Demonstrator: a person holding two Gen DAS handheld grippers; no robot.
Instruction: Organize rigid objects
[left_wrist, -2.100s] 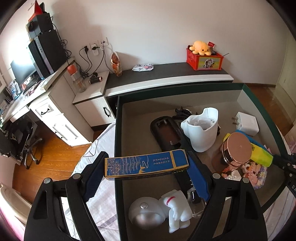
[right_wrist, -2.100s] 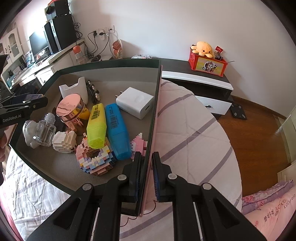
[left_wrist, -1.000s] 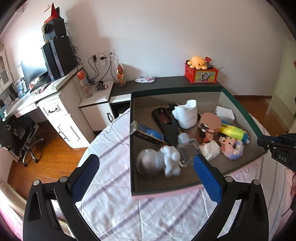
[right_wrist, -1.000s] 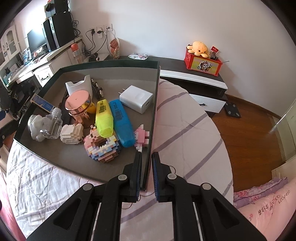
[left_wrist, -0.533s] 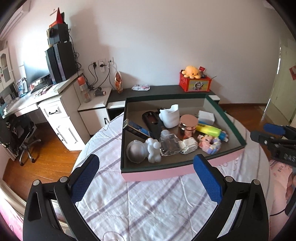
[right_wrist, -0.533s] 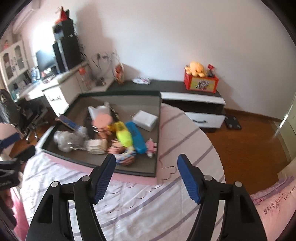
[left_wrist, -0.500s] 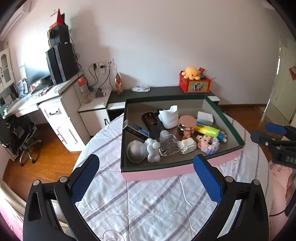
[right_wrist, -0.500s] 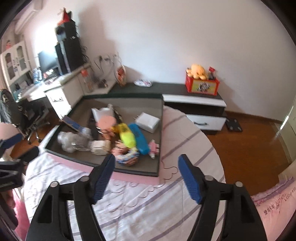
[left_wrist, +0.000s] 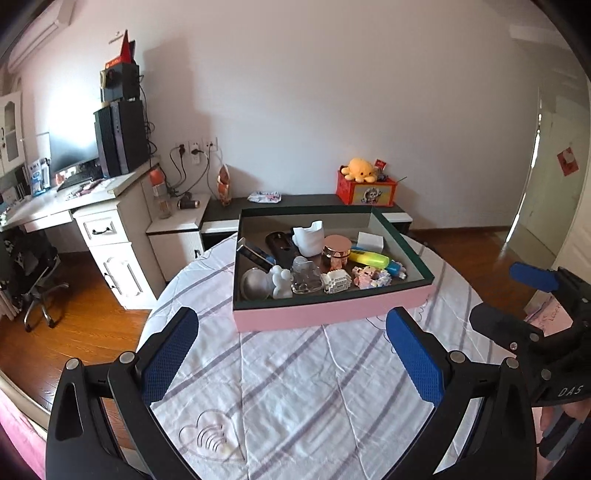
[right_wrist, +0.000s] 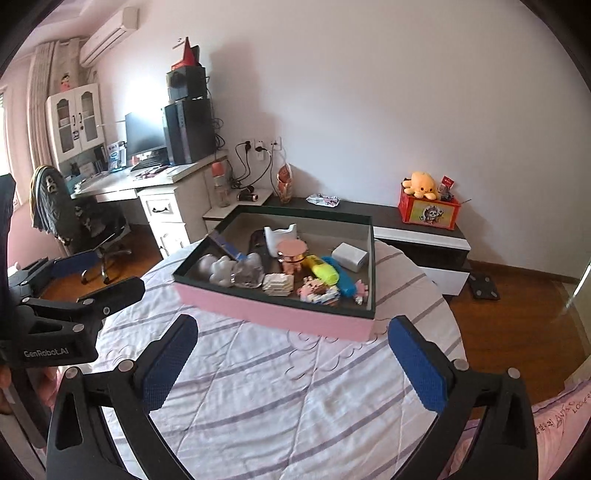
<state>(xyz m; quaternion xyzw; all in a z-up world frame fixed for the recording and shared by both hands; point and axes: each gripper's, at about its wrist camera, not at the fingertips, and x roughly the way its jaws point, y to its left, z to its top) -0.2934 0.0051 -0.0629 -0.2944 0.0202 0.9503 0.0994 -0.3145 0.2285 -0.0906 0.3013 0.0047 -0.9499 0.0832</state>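
The tray is set on the striped tabletop, filled with small objects. Both claws, left and right, are held released, empty, well short of the tray; the right jaws have just been opening.

Both cameras sit back from the pink-sided tray and look forward and downward across the striped cloth of the round worktop toward the far wall. The left view faces the tray from its near left; the right view looks from its near right. Both share the tray, the desk and the red box, and each catches the other gripper at its edge.
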